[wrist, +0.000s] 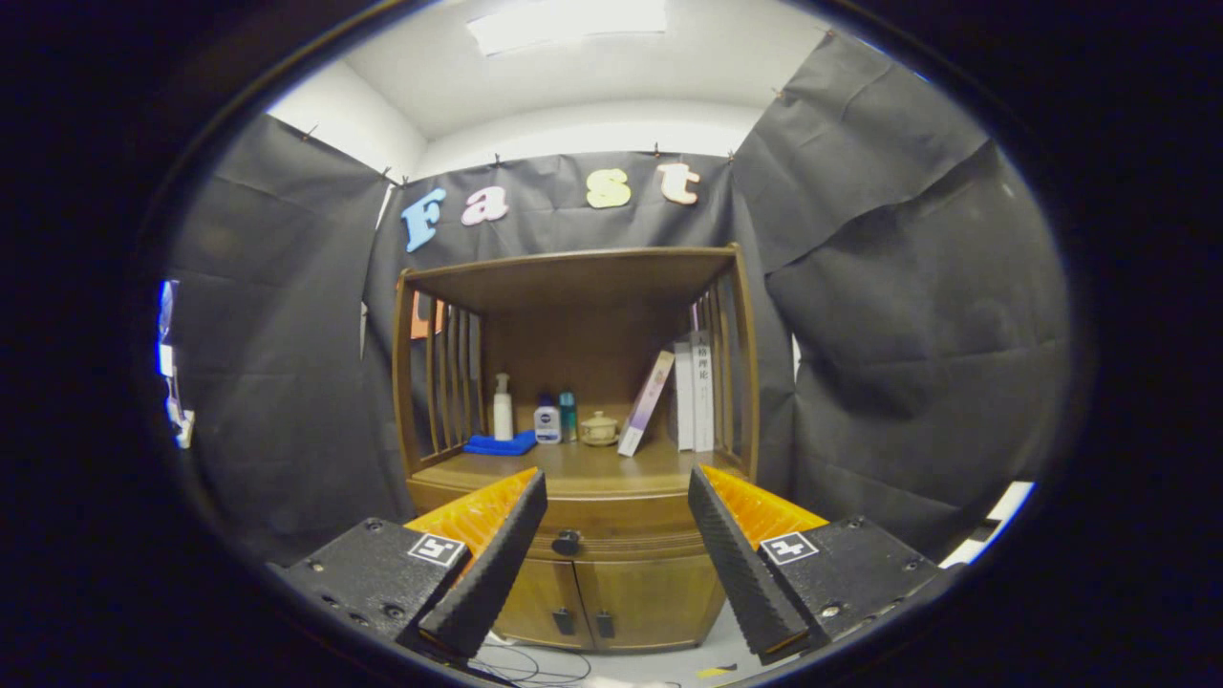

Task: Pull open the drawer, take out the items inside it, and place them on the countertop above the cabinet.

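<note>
The tongs [617, 497] hang wide open, nothing between them, facing the wooden cabinet [611, 592]. The drawer [611, 530] sits shut just under the tabletop [573, 468], its dark knob [567, 542] beyond the tips. Nothing's begun: the pull, the emptying and the placing all remain. Bottles [547, 419], a blue cloth [501, 444], a small pot [599, 427] and books [693, 392] already crowd that tabletop.

Ridged wedge jaws on black screw-studded blocks, each bearing a square black-and-white marker.
</note>
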### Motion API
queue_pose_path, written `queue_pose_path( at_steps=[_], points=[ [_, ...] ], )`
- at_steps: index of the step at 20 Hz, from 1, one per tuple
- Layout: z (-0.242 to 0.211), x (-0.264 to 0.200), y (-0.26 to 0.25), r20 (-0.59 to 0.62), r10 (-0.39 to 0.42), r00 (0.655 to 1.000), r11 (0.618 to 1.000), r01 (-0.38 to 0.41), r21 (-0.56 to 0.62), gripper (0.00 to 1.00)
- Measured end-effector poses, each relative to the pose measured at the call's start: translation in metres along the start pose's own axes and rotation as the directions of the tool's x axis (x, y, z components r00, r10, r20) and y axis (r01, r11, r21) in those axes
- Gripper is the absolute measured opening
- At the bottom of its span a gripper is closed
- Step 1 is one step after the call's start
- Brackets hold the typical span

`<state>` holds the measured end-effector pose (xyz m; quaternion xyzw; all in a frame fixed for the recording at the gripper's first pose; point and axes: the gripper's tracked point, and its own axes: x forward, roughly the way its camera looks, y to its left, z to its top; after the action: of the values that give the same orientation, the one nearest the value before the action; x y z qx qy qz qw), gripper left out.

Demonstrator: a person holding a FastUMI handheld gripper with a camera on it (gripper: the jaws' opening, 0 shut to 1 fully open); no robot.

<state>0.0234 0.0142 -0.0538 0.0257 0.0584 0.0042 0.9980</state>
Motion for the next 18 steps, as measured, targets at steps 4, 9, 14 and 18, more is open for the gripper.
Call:
queue_pose_path(
  at_steps=[4,9,14,18],
  points=[
    [-0.041,0.028,0.004,-0.037,0.016,0.999,1.0,-0.016,0.013,0.97],
    [-0.106,0.075,0.004,-0.087,-0.023,0.996,1.0,0.021,-0.019,0.98],
    [-0.157,0.128,0.009,-0.151,-0.026,0.988,0.998,0.035,0.055,0.98],
    [-0.181,0.17,0.021,-0.175,-0.021,0.984,0.999,0.026,0.028,0.99]
  ],
)
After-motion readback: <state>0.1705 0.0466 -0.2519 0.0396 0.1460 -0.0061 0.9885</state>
